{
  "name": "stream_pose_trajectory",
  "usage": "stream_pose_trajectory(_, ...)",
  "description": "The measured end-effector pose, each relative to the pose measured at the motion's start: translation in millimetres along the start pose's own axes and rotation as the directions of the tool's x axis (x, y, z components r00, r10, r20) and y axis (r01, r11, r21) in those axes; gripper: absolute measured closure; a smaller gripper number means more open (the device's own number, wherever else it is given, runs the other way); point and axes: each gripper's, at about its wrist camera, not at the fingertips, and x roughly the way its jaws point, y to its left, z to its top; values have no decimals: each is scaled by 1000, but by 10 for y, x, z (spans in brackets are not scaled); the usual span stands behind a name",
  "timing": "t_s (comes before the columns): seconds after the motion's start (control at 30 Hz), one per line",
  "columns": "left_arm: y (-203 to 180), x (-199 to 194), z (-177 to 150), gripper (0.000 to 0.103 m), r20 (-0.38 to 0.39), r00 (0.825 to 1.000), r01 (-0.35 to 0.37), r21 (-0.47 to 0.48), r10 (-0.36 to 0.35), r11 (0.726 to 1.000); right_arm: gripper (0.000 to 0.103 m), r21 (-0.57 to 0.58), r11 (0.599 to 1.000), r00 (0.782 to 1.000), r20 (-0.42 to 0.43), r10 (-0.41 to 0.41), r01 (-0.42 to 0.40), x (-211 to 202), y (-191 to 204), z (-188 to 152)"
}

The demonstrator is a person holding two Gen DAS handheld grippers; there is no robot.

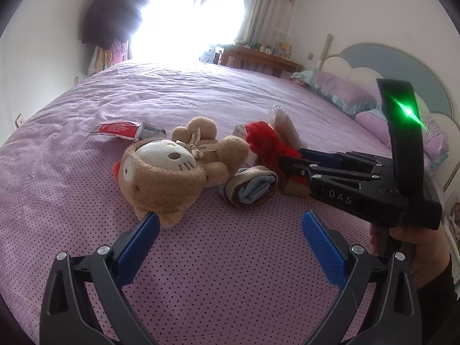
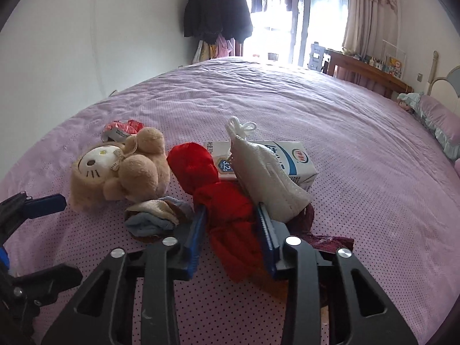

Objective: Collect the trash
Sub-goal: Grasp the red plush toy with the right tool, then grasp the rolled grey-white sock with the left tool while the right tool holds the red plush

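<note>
On the purple bed lie a red snack wrapper [image 1: 119,129] [image 2: 122,129], a blue-and-white milk carton [image 2: 287,158], a white face mask [image 2: 264,172] and a dark red wrapper [image 2: 330,241]. My right gripper [image 2: 231,215] is shut on a red cloth [image 2: 218,189], which also shows in the left wrist view [image 1: 264,141]. My left gripper [image 1: 230,218] is open and empty, its left fingertip at the base of a brown plush toy [image 1: 172,169] [image 2: 120,169].
A rolled brown and blue sock [image 1: 250,185] [image 2: 155,215] lies beside the plush. Purple pillows [image 1: 345,92] and a headboard [image 1: 388,57] are on the right. A wooden desk [image 2: 371,72] stands beyond the bed. Coats [image 2: 215,8] hang by the bright window.
</note>
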Motion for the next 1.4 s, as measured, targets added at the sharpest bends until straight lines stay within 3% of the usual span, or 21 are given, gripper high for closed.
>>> stream_pose_trajectory(0.13,-47,27,13,4,-3,1000,-2,3,2,1000,82,5,999,999,21,32,-32,-118,-10,-27)
stream_pose_trajectory(0.37,-145,151,36,4,-30,1000,6,4,-6,1000,82,69,991,990,82,112,-118,-455,-139,-115)
stream_pose_trajectory(0.53,-232,298,88,4,-55,998,19,20,-18,1000,82,108,985,984,131,122,-136,-719,-279,-187)
stream_pose_trajectory(0.87,-327,618,262,5,-83,996,-30,20,32,999,82,147,975,976,164,143,-168,-890,-460,-266)
stream_pose_trajectory(1.0,-317,746,323,19,-108,993,-50,17,51,999,82,160,969,973,171,158,-186,-906,-529,-293)
stream_pose_trajectory(1.07,-300,770,358,38,-103,992,-69,18,71,997,82,170,967,972,172,160,-190,-909,-556,-310)
stream_pose_trajectory(1.23,-266,766,353,59,-111,993,-44,0,44,999,82,184,964,972,170,161,-191,-921,-597,-345)
stream_pose_trajectory(1.4,-291,602,314,63,-81,996,-23,-15,22,1000,82,193,960,970,180,166,-201,-1009,-604,-399)
